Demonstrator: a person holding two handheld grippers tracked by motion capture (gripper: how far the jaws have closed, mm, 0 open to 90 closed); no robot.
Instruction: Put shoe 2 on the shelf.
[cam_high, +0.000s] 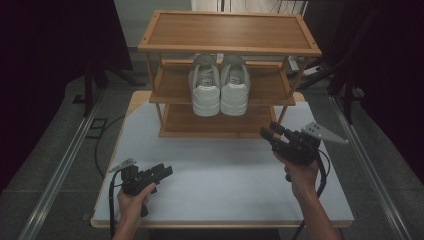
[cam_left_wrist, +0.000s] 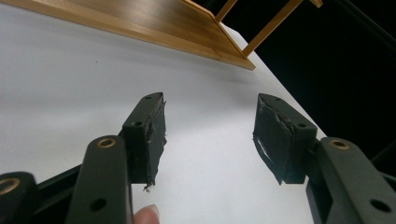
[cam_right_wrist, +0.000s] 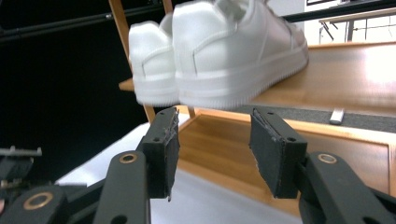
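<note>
Right gripper (cam_high: 271, 131) is held above the right part of the white table top (cam_high: 220, 175), just in front of the lower right corner of the three-tier wooden shoe rack (cam_high: 227, 35). Its jaws are seen standing apart with nothing between them, and they are pointed toward the rack. In the right gripper view, both pads (cam_right_wrist: 271, 149) are shown bare, and the gap between them is aimed at the bottom shelf (cam_right_wrist: 224, 149).

A pair of white sneakers (cam_high: 220, 85) is placed on the middle shelf (cam_high: 172, 85), side by side and touching, with the heels turned toward the person and overhanging the front edge of the shelf. Relative to the right gripper, the sneakers are located higher, farther back and to the left in the high view; the two are clearly apart, with no contact. In the right gripper view, the heels (cam_right_wrist: 215, 51) are seen directly above the jaw tips, the nearer shoe being over the gap between the jaws.

Left gripper (cam_high: 162, 171) is held low over the near left part of the table top, well apart from the rack and the sneakers. Its jaws are likewise spread, and nothing is held between them; bare white table surface (cam_left_wrist: 210, 140) is seen through the gap.
</note>
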